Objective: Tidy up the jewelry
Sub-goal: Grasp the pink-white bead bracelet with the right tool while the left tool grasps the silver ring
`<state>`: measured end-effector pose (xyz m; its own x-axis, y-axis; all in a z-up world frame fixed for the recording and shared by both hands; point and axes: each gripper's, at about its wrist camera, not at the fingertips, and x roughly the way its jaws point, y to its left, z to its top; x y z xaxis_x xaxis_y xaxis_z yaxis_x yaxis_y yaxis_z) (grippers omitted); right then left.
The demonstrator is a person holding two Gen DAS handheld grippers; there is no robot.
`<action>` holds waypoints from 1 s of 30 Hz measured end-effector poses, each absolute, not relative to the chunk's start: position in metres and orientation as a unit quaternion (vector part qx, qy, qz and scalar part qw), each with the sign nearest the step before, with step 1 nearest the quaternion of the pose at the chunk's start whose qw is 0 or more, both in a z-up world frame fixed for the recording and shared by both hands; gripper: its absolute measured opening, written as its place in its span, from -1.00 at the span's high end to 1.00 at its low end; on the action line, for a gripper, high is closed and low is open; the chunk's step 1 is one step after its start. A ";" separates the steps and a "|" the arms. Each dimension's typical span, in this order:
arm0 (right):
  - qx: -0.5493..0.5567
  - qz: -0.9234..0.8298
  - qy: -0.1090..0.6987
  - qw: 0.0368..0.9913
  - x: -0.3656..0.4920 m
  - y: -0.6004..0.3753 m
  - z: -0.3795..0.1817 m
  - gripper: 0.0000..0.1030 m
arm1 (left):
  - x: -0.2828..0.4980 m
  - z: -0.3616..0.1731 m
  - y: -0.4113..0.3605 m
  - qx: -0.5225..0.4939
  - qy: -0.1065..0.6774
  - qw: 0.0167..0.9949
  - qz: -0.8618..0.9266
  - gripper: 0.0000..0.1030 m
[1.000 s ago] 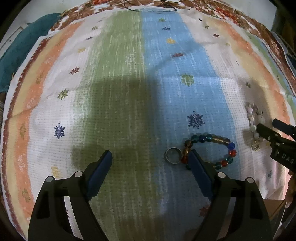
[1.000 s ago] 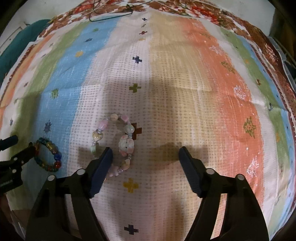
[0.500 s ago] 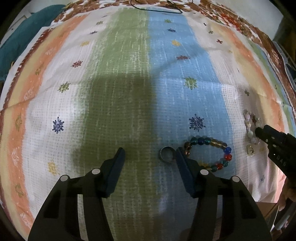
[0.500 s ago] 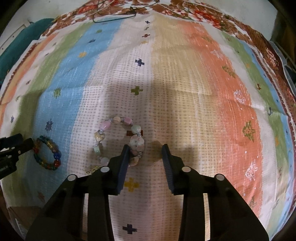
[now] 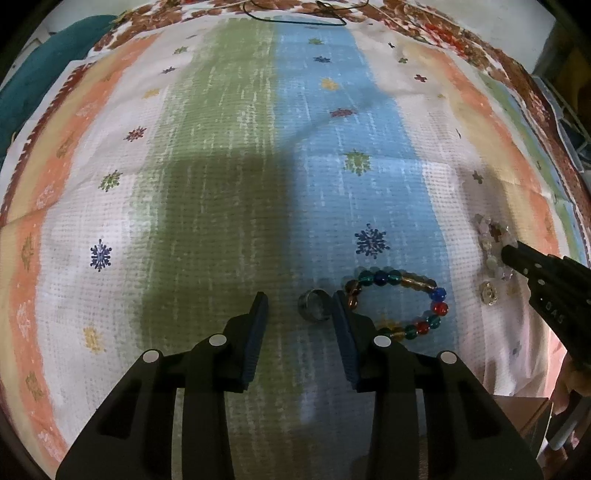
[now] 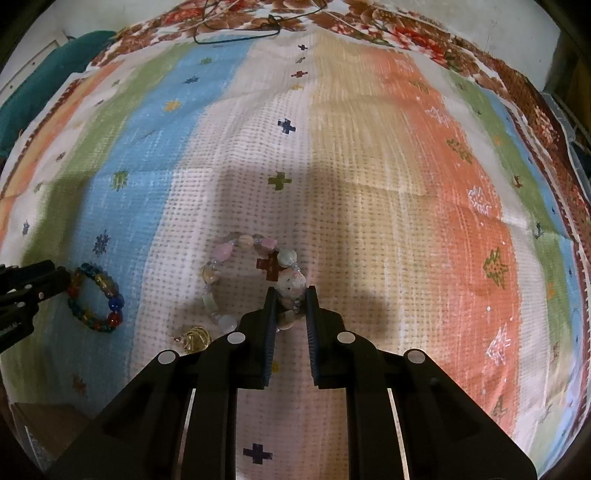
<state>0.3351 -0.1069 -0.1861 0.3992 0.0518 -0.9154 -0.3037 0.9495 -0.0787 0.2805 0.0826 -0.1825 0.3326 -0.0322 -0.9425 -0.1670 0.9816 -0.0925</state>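
Note:
A silver ring lies on the striped cloth between the fingers of my left gripper, near the right finger; the jaws are partly closed, not touching it. A multicoloured bead bracelet lies just right of it, also in the right wrist view. My right gripper is shut on the large bead of a pale pink stone bracelet lying on the cloth. A small gold earring lies beside that bracelet.
A dark cord necklace lies at the far edge of the cloth. A teal fabric lies off the far left. A cardboard box sits at the near edge, and shelving stands at the right.
Both grippers moved forward and narrowed. The left closed in around the ring. The right closed onto the pink bracelet's large bead.

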 end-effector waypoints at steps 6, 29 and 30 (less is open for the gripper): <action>-0.120 0.107 0.537 0.828 0.335 -0.105 -0.186 0.70 | 0.282 -0.184 0.078 -0.064 0.575 0.815 0.045 0.45; -0.102 0.117 0.539 0.828 0.332 -0.113 -0.176 0.71 | 0.279 -0.173 0.100 -0.101 0.562 0.818 0.071 0.93; -0.103 0.118 0.539 0.828 0.332 -0.112 -0.176 0.71 | 0.279 -0.172 0.100 -0.103 0.561 0.818 0.072 0.89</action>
<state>0.3320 -0.1122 -0.1762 0.3919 0.0836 -0.9162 -0.3056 0.9511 -0.0440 0.2794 0.0997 -0.1718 0.3603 0.0015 -0.9328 -0.2330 0.9685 -0.0884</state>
